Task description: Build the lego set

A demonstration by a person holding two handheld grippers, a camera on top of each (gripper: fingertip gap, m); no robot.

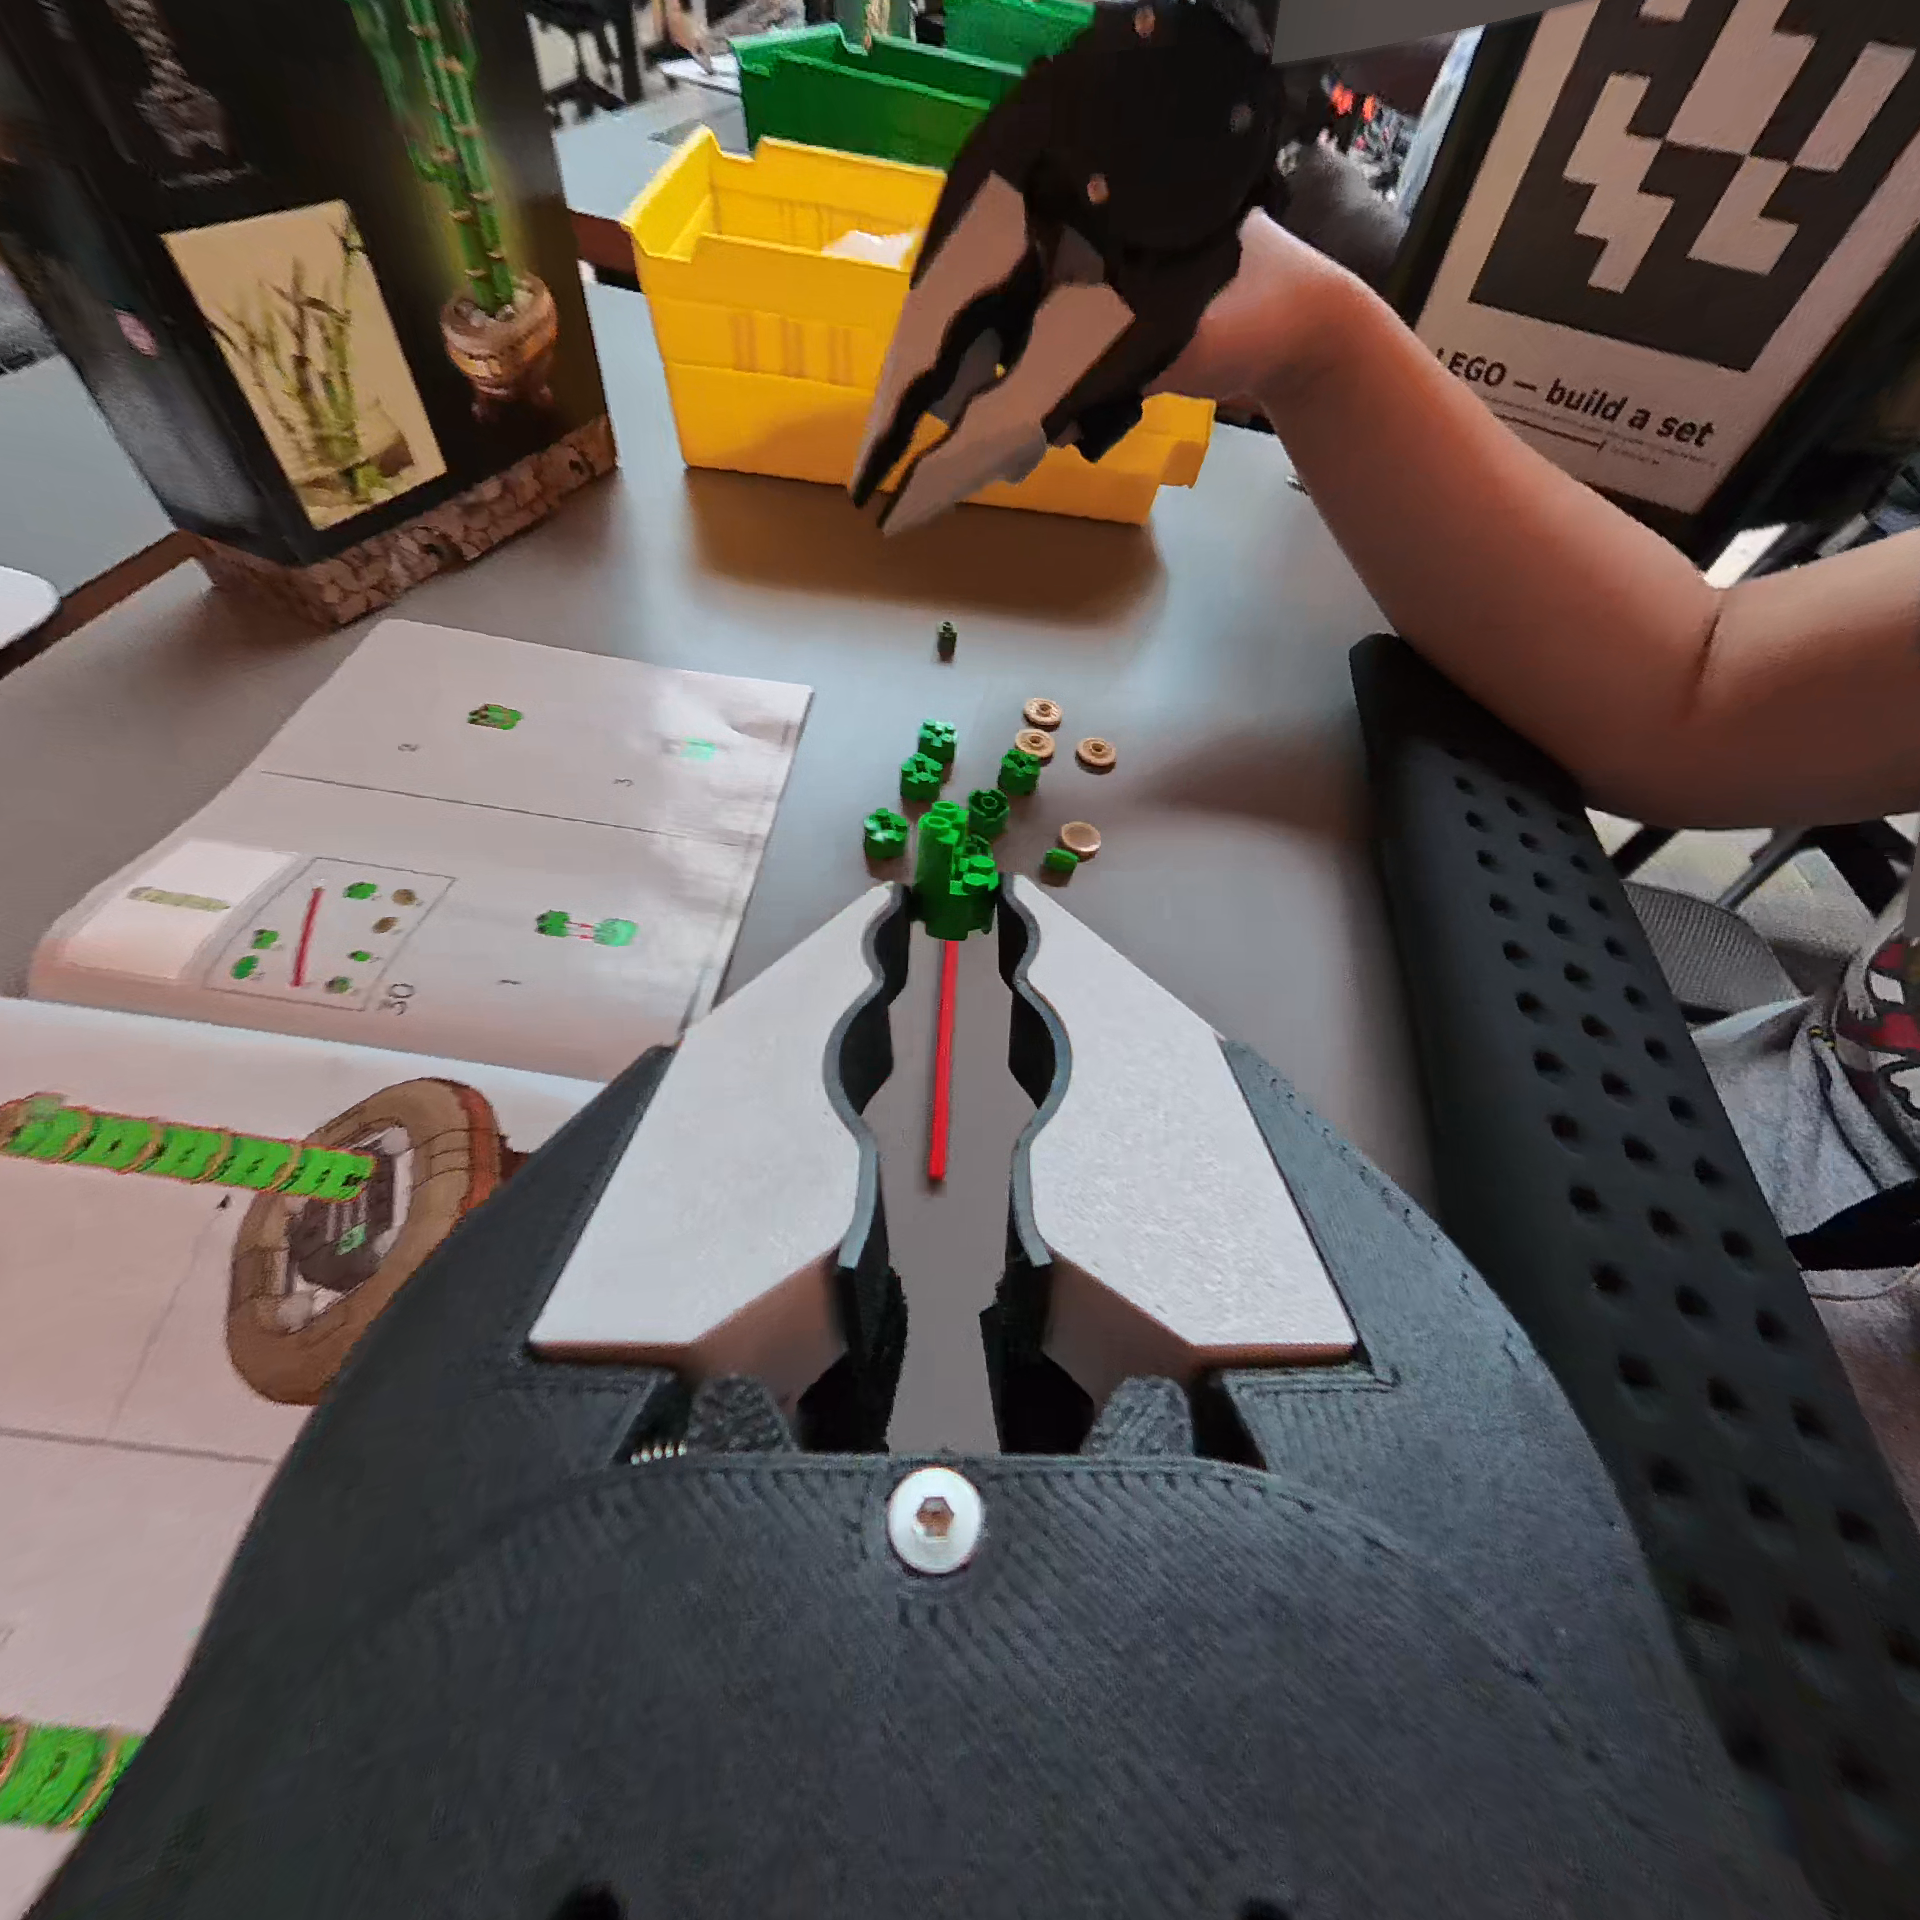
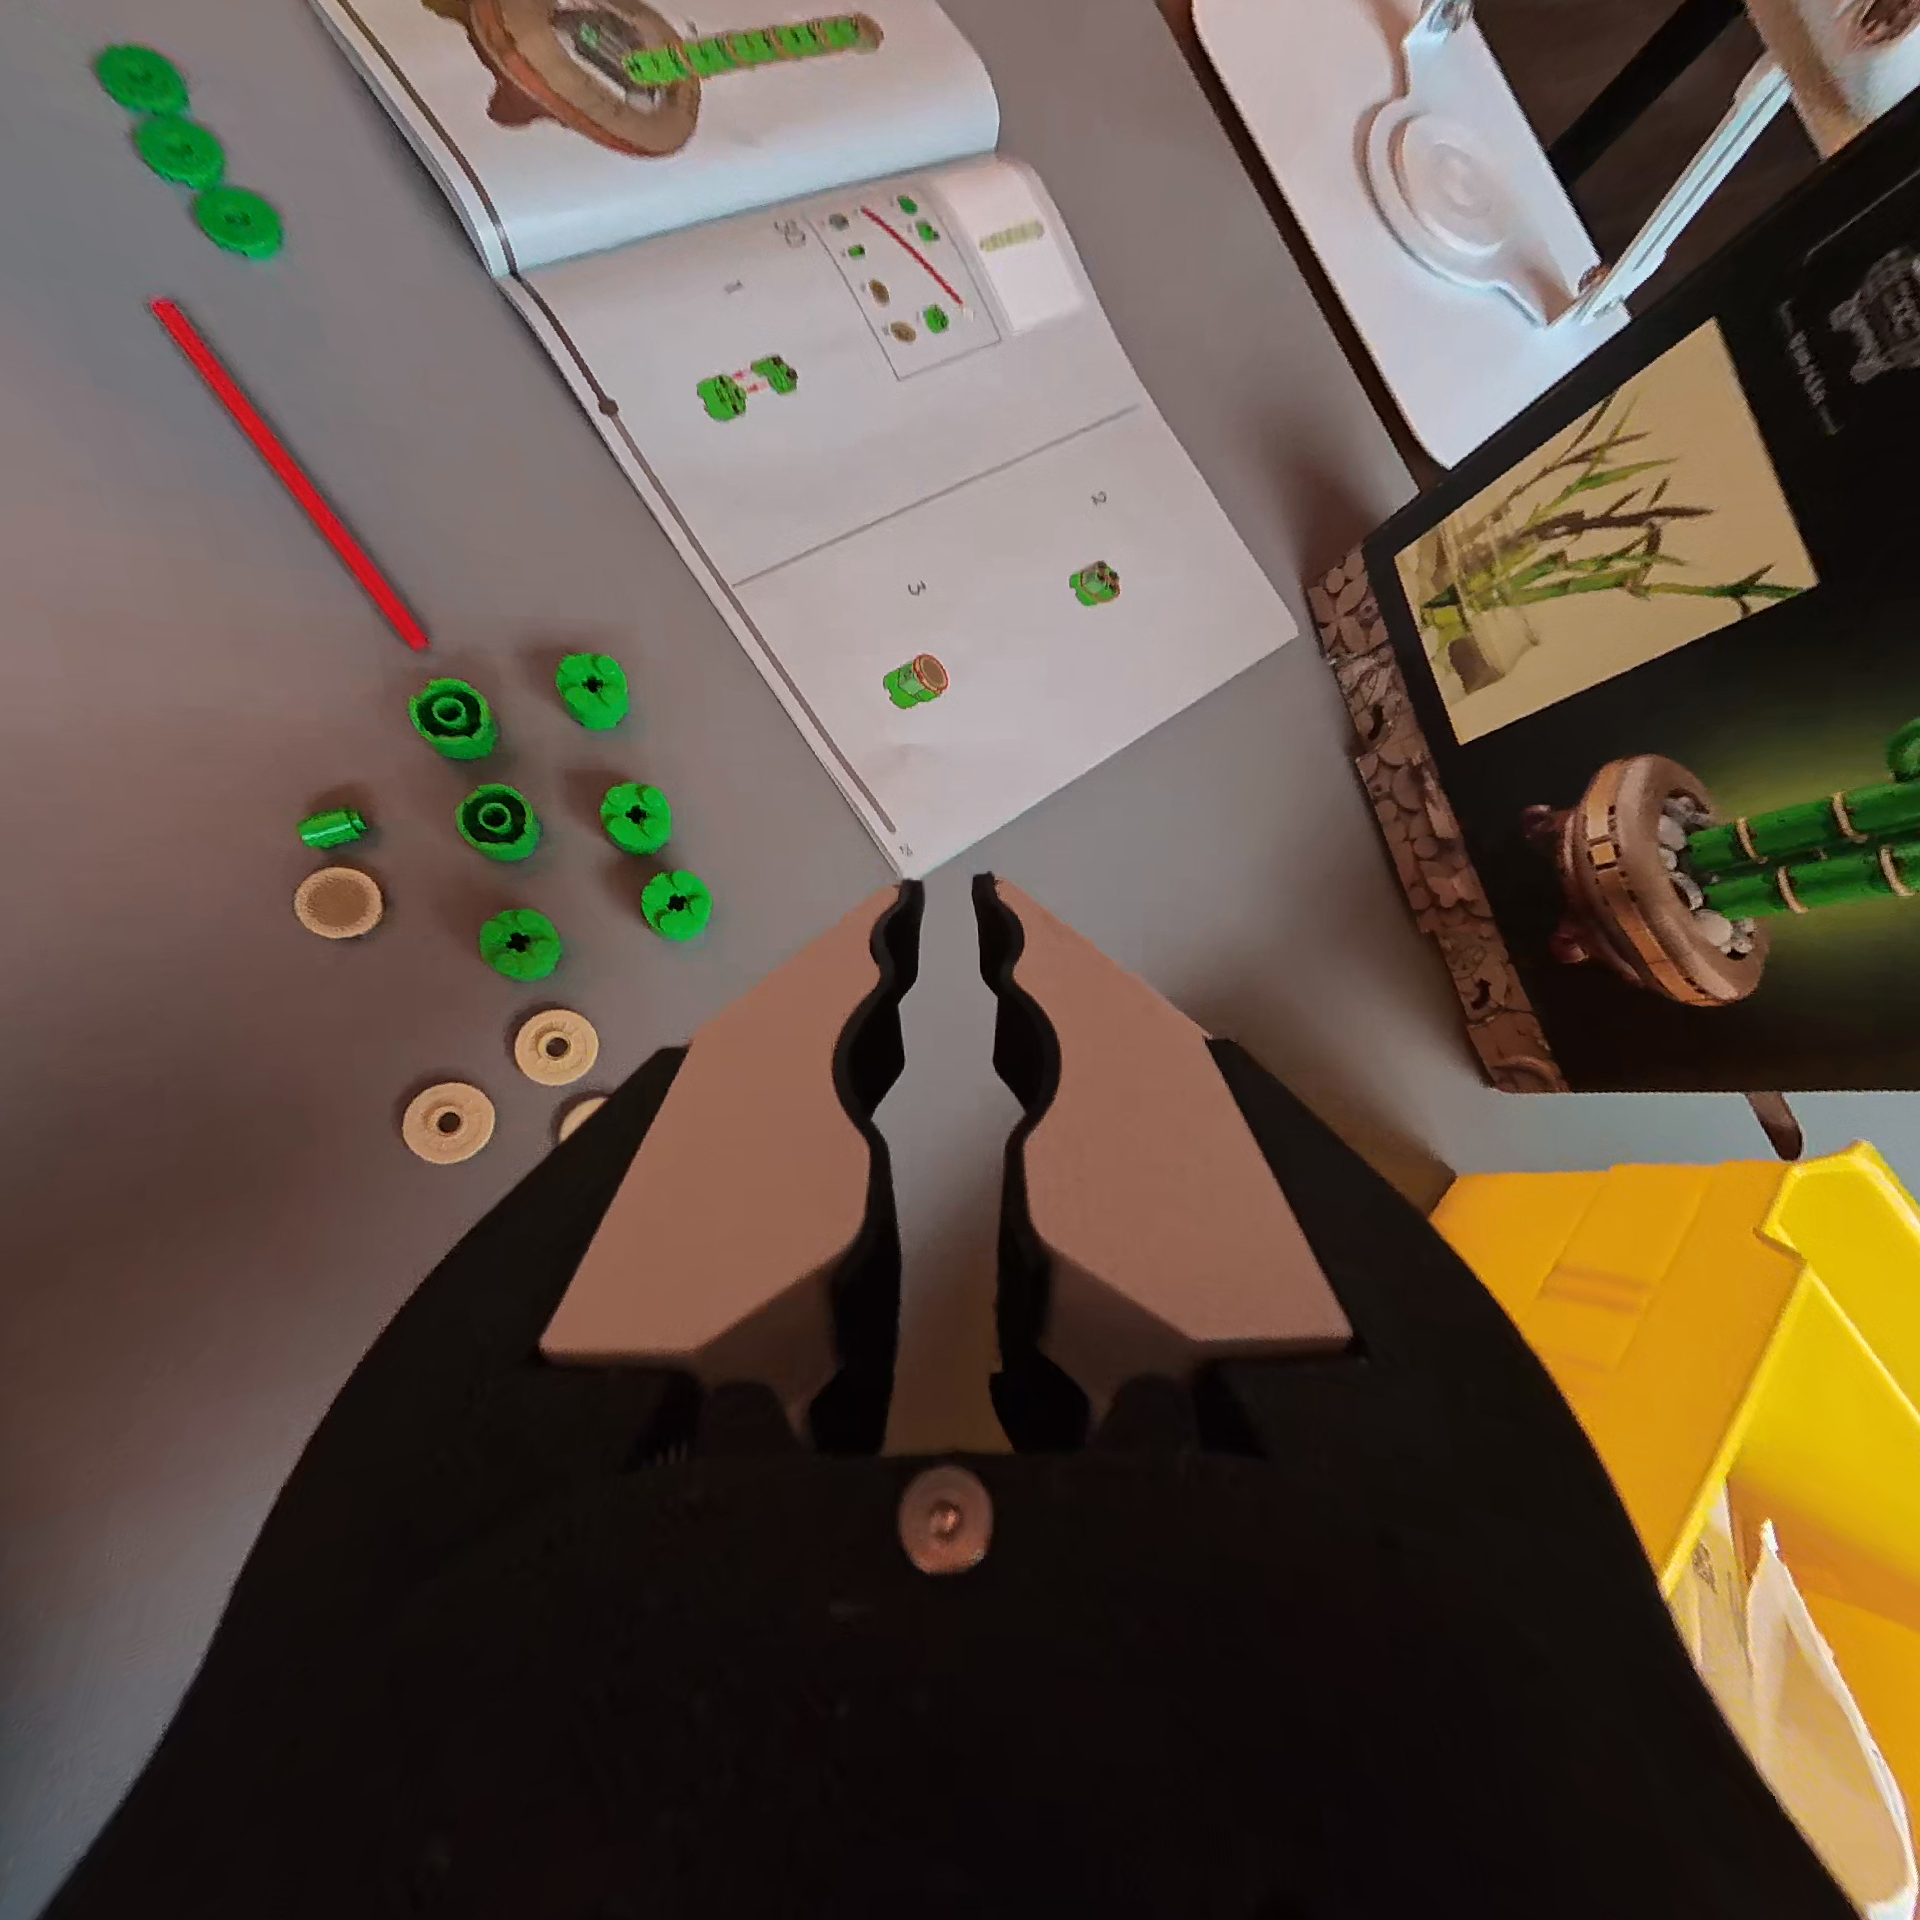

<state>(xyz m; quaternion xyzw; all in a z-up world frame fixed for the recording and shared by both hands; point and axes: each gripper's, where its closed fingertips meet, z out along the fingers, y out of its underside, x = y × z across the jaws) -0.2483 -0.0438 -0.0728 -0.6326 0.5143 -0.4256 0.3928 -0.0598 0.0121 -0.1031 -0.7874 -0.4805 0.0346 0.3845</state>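
Several green round bricks [image 2: 497, 821] and tan round plates [image 2: 447, 1120] lie loose on the grey table [image 2: 156, 1039], beside a red axle [image 2: 286, 473]. Three green discs [image 2: 182, 151] lie past the axle. My left gripper [image 1: 951, 899] hovers over the axle [image 1: 942, 1060], slightly open and empty. The nearest green brick [image 1: 954, 883] shows through the gap between its tips but rests on the table. My right gripper [image 2: 948, 883] is empty, its jaws almost together, above the table beside the bricks. It also shows in the left wrist view [image 1: 878, 511], in front of the yellow bin.
An open instruction booklet [image 2: 935, 468] lies left of the pieces. The set's box [image 1: 312, 312] stands behind it. A yellow bin [image 1: 790, 312] and a green bin [image 1: 883, 94] are at the back. A small dark piece [image 1: 945, 639] lies alone. A black perforated chair back [image 1: 1621, 1143] is right. The grippers' ends are close to 20 centimeters from one another. To reach the red axle [image 2: 286, 473] in a straight line is about 10 centimeters for my left fingers, about 20 centimeters for my right. It turns up in the left wrist view [image 1: 947, 1027] as well.
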